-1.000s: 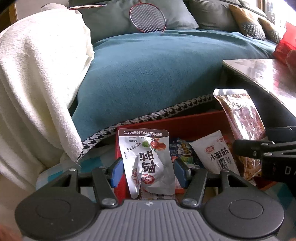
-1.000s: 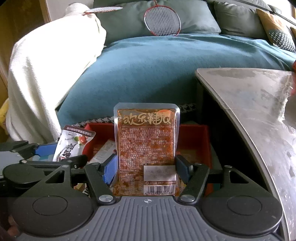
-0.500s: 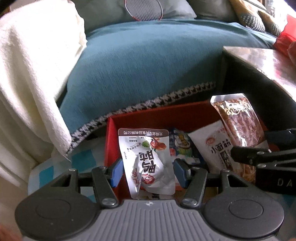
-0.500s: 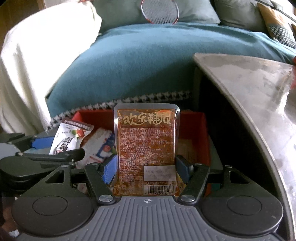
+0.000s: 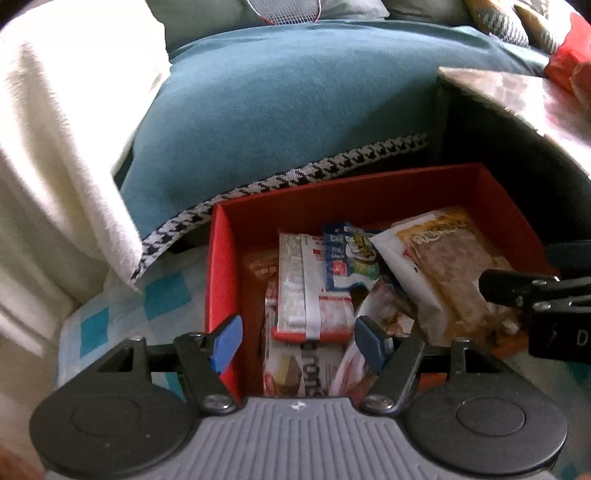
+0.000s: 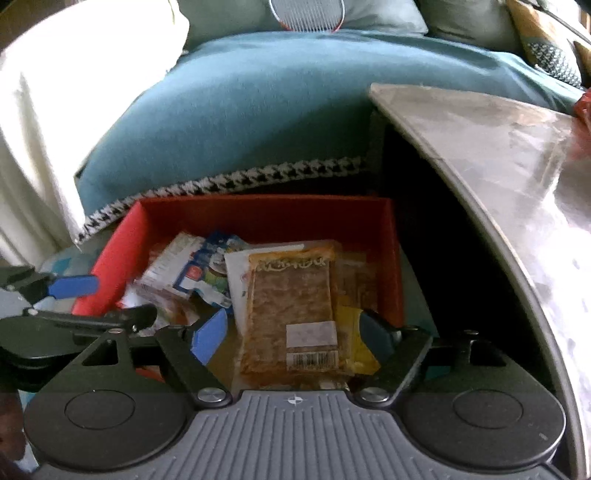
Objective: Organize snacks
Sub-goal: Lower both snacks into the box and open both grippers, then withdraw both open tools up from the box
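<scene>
Both tongs opening above the red box, nothing gripped between them. Right tongs directly over the brown snack pack, its long axis running near to far. Left tongs over the red-and-white packet at the box's left side.

This was a home living room. A sofa draped in a teal throw with houndstooth trim filled the background, with grey cushions, a badminton racket propped against them, and a cream blanket heaped beside a glossy table.
</scene>
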The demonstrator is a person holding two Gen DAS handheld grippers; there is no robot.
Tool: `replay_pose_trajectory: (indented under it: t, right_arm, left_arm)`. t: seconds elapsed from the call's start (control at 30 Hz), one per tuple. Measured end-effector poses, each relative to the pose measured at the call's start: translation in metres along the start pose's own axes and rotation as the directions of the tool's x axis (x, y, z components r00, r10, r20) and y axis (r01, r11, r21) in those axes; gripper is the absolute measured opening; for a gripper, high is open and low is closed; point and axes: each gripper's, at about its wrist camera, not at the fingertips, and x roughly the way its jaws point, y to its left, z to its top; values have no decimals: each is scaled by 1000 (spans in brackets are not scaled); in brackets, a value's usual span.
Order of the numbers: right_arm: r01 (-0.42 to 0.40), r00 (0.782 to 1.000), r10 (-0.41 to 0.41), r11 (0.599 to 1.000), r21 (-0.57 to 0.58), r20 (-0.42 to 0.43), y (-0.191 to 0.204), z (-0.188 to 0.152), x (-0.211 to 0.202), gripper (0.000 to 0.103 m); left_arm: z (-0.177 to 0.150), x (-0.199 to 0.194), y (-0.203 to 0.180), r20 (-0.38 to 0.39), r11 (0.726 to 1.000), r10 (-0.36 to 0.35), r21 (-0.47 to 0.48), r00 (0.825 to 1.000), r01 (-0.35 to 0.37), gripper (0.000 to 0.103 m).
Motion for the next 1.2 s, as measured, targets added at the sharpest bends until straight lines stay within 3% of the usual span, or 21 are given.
replay_pose_trajectory:
  t: [0.23, 0.57, 0.9, 1.2]
  right_arm:
    - [30, 999, -30, 1000, 0, 34, 13, -22, -34, 87]
    - [-3, 999, 1, 999, 40, 36, 23, -48, -60, 88]
    - [-16, 1000, 15, 999, 47, 14, 26, -65, -69, 88]
    - [-24, 1000, 24, 999, 49, 15, 26, -65, -69, 88]
  left_arm:
    - [-24, -36, 10, 19, 996, -33, -85, 999, 35, 68]
    - [-48, -74, 2, 71, 995, -27, -92, 997, 33, 70]
    - [-58, -86, -6, 86, 998, 26, -55, 996, -21, 69]
    - [-58, -87, -5, 94, 998, 26, -59, 995, -20, 70]
